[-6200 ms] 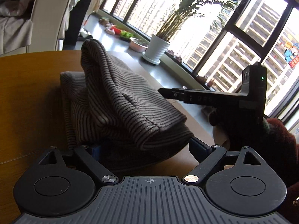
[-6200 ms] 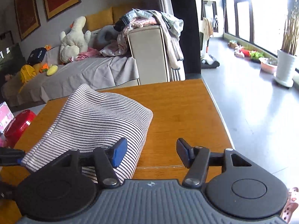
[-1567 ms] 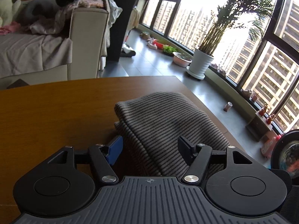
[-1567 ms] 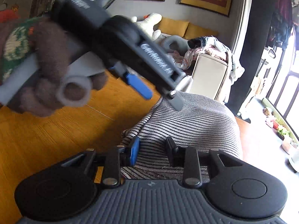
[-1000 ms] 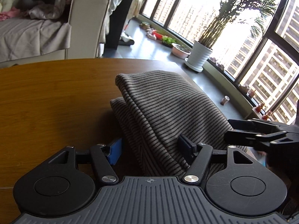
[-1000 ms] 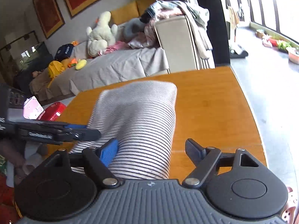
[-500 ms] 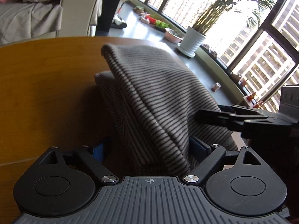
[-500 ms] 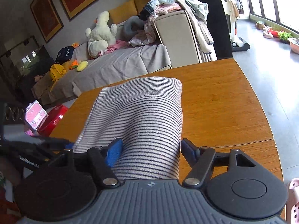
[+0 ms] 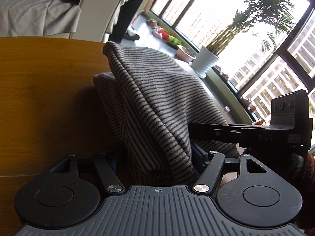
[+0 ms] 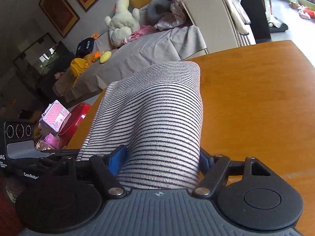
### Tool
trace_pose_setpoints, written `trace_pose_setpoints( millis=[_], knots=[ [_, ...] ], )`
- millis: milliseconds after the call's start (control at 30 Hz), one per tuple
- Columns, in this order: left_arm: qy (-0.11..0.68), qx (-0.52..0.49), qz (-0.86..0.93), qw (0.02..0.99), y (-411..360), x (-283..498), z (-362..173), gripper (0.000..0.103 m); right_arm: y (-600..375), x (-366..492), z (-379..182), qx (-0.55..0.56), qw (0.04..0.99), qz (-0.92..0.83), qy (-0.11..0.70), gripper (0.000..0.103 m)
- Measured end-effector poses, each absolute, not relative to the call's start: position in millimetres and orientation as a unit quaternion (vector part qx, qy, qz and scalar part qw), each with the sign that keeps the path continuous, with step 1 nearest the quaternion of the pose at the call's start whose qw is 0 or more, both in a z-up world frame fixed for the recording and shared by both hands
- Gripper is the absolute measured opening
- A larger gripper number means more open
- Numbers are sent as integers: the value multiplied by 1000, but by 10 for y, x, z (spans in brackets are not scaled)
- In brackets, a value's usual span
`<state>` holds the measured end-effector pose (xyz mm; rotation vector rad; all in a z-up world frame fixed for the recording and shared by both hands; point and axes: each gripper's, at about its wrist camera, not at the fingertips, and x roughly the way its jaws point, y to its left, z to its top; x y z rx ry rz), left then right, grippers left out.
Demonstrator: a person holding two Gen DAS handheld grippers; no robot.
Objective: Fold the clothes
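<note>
left wrist view: striped garment (image 9: 157,102), already doubled over, lies by the counter's (image 9: 39,82) window-side edge, its near end raised, pinched in left hand-held gripper (image 9: 155,159) and right hand-held gripper (image 10: 163,157); another fold seemingly underway.

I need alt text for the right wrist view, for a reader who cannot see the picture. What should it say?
The right gripper holds a thick fold of striped cloth between its two fingers, above a wooden table. The left gripper reaches in from the left edge, and a sofa with a white plush toy stands behind.
</note>
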<state>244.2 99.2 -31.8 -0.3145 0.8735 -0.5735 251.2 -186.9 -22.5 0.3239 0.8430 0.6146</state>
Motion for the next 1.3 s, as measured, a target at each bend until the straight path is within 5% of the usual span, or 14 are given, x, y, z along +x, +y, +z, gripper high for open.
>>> trace_pose_setpoints(
  millis=[367,467,600,800,867,933,1300],
  knots=[
    [377,-154,-181,895,1890,2712,-173,71,-950,3145,-256,137,851,337,379,75],
    [323,-126,-166,923,1930,2597,128,60,-891,3127,-227,123,862,330,365,75],
    [243,-107,-197,944,1893,2535,565,61,-778,2980,-118,48,887,321,329,77],
    [334,-100,-182,919,1761,3426,215,58,-675,2662,148,-50,921,285,260,80],
    [352,-114,-175,913,1847,3626,2,62,-643,2449,265,-92,930,285,214,57],
    [349,-135,-181,909,1906,3684,-77,62,-560,2325,287,-110,923,307,204,47],
    [323,-84,-143,932,1752,3564,-100,65,-272,2163,-35,-133,913,318,220,50]
  ],
)
